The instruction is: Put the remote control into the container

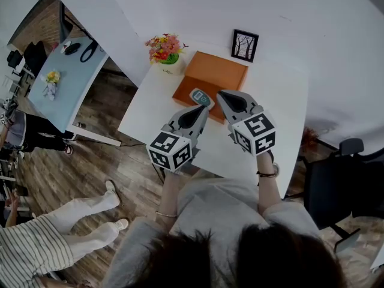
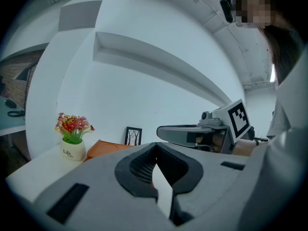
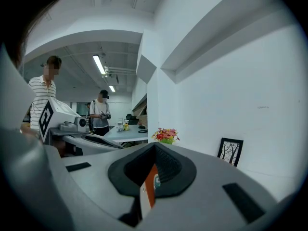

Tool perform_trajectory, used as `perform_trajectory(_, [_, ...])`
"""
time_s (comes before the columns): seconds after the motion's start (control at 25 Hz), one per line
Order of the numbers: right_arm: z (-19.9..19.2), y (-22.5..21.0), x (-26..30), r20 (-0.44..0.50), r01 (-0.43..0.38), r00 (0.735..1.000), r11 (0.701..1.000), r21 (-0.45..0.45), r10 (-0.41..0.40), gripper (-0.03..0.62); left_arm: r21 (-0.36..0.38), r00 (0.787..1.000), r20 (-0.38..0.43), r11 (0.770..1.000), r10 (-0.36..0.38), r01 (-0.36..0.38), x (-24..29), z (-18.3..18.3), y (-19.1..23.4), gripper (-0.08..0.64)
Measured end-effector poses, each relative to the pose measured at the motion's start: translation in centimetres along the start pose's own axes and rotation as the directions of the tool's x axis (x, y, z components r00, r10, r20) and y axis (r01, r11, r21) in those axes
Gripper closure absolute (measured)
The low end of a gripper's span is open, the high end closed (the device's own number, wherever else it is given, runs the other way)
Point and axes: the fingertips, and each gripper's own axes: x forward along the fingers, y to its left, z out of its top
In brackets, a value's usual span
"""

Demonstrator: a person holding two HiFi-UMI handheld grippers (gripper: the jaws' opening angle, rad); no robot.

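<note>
A small grey remote control with a teal screen lies at the near edge of the flat orange rectangular container, which sits toward the far edge of the white tabletop. I cannot tell whether the remote rests on the container or just before it. The left tool and the right tool hover on either side of it, each with its jaws drawn together and empty. A white pot of bright flowers stands at the far left corner. A black-framed tree picture leans at the far edge.
</note>
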Motion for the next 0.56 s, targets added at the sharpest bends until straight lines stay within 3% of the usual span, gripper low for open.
perform_trajectory(0.56, [0.82, 0.67, -0.69, 0.021, 0.005, 1.0, 1.0, -0.017, -0.005, 0.594, 0.005, 1.0, 0.007, 1.0, -0.012, 0.012, -0.48, 0.24, -0.77, 0.557])
